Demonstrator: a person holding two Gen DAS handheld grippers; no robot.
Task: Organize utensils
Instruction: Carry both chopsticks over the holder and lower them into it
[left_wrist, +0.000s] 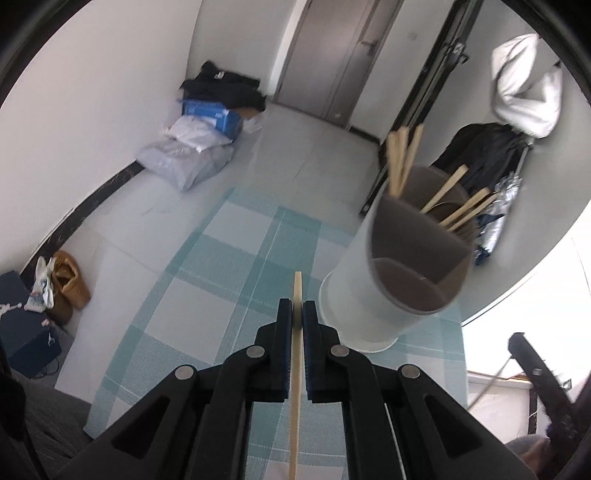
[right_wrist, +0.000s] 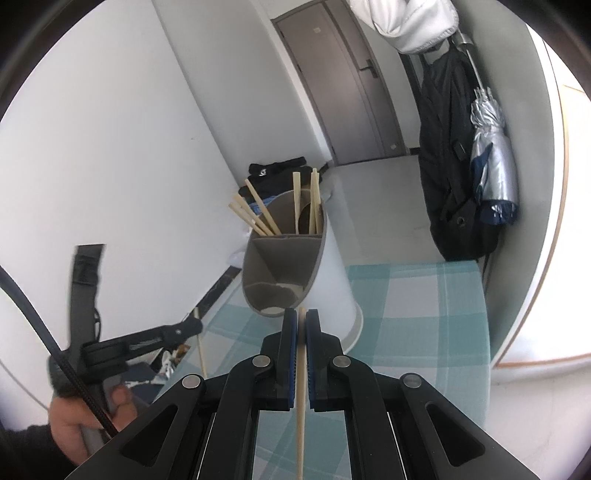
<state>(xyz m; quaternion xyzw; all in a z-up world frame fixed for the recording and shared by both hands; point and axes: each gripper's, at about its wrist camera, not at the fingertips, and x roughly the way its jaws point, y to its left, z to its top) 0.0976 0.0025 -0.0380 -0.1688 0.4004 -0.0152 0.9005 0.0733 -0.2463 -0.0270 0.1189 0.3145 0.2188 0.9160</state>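
Observation:
A white utensil holder (left_wrist: 354, 302) with grey inner compartments stands on the teal-checked tablecloth (left_wrist: 207, 280). Several wooden chopsticks (left_wrist: 399, 162) stick out of its far compartments. My left gripper (left_wrist: 296, 308) is shut on one wooden chopstick (left_wrist: 295, 387), just left of the holder's base. In the right wrist view the holder (right_wrist: 332, 280) stands straight ahead. My right gripper (right_wrist: 301, 319) is shut on another chopstick (right_wrist: 301, 398), its tip close under the holder's near rim. The left gripper (right_wrist: 184, 328) shows at the left, held by a hand.
The table's far edge (left_wrist: 229, 192) drops to a tiled floor with bags and boxes (left_wrist: 199, 144). A dark coat and a folded umbrella (right_wrist: 491, 162) hang at the right wall. A grey door (right_wrist: 347, 92) is at the back.

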